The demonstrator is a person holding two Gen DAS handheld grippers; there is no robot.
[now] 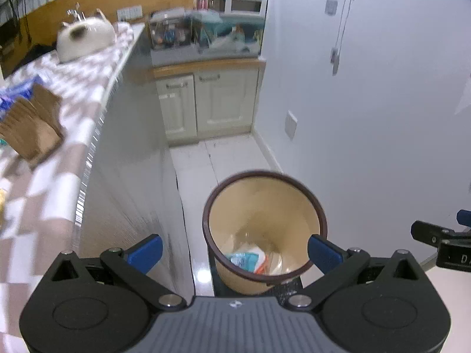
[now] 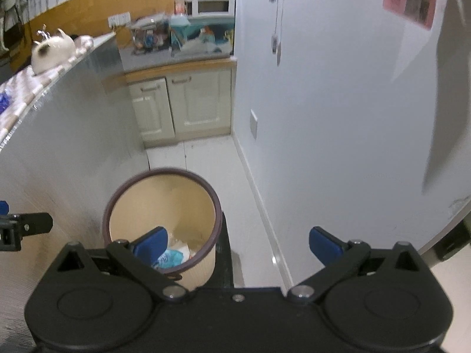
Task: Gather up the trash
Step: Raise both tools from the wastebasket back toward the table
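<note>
While both hover spread wide and empty, left hand-held gripper [image 1: 235, 251] and right hand-held gripper [image 2: 238, 242] overlook the bin [image 1: 265, 194] holding wrappers [image 1: 250, 260].

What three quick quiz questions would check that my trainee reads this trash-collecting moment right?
1. True or false: the left hand-held gripper is clamped on a wrapper.
2. Where is the trash now? A) on the checked tablecloth B) at the bottom of the tan bin C) on the floor tiles
3. Fill in: the brown paper bag stands on the ____.

Key: 1 false, both the left and the right hand-held gripper are open and empty; 2 B; 3 checked tablecloth.
</note>
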